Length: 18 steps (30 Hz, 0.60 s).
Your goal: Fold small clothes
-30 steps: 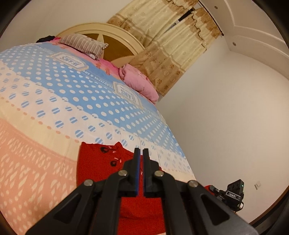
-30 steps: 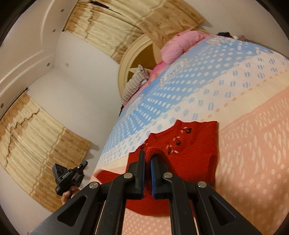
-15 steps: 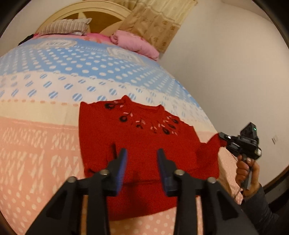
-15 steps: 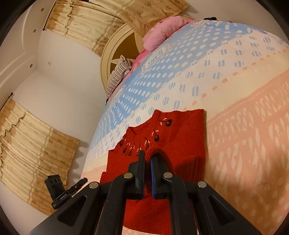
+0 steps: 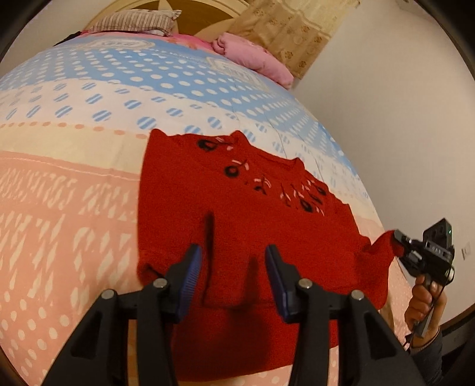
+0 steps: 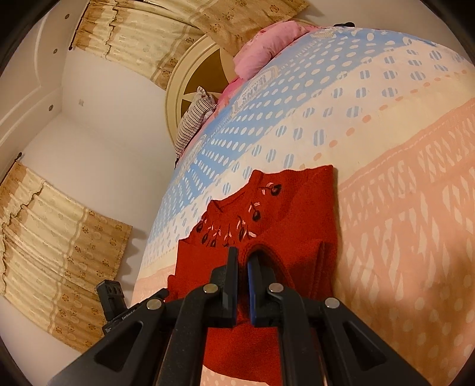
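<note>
Left wrist view: the left gripper is shown with its blue-padded jaws parted to a moderate gap, having just been opening; nothing is pinched between them, and the pads are not seen pressing on anything. Directly beneath and ahead of the fingertips, a small red knitted sweater with dark and pink embroidered flowers near the neckline is laid flat on the bed, its hem nearest the jaws and its neckline farther off. A folded-in strip of the knit is seen between the two fingers. To the right of the jaws, the sweater's far sleeve is drawn outward and is clamped in the right gripper, which is carried by a hand.

Right wrist view: the right gripper's jaws are closed to a narrow slit on a ridge of the red knit, which is raised between the pads. Beyond the fingertips the embroidered chest is seen, then the neckline.

Under and beyond the garment, a bedsheet banded in peach, cream and dotted blue is spread. Farther on, a rolled pink blanket and a striped grey pillow are placed against a cream arched headboard. Beige patterned curtains are hung behind.
</note>
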Each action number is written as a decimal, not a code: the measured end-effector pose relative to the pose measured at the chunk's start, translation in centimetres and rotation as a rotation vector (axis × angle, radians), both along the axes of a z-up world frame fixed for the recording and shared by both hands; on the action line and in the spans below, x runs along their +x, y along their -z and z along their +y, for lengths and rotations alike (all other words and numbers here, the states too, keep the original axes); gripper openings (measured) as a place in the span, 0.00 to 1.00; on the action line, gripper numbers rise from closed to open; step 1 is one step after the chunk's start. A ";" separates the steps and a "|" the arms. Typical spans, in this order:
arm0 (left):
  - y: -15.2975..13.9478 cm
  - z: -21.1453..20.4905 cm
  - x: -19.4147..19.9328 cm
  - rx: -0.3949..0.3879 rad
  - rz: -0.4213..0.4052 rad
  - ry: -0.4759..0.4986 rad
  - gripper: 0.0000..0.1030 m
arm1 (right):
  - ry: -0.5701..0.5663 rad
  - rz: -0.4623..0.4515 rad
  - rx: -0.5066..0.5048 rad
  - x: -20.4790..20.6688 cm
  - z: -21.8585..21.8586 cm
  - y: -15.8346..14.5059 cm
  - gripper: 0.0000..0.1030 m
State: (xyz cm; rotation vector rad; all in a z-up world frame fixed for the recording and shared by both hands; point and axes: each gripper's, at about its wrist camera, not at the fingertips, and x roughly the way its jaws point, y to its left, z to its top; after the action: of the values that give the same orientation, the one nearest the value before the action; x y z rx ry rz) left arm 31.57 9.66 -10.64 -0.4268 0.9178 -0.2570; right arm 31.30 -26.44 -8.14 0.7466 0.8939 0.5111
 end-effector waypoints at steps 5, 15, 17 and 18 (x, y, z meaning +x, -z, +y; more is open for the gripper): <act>0.0 -0.8 0.0 -0.015 -0.018 0.044 0.26 | -0.004 0.010 0.005 -0.2 0.2 0.7 0.05; -3.5 1.0 -0.5 -0.088 -0.150 0.027 0.04 | -0.001 -0.006 0.015 -0.1 0.2 -0.2 0.05; -4.5 2.7 0.0 -0.128 -0.177 -0.021 0.03 | 0.009 -0.021 0.023 0.4 0.0 -1.0 0.05; -4.8 3.3 0.3 -0.135 -0.187 -0.040 0.03 | 0.013 -0.026 0.026 0.6 -0.1 -1.3 0.05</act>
State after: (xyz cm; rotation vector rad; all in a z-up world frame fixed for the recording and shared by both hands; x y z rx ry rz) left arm 31.88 12.96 -5.79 -0.5364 0.7106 -0.3175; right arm 31.88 -26.54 -6.83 0.7669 0.8593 0.5206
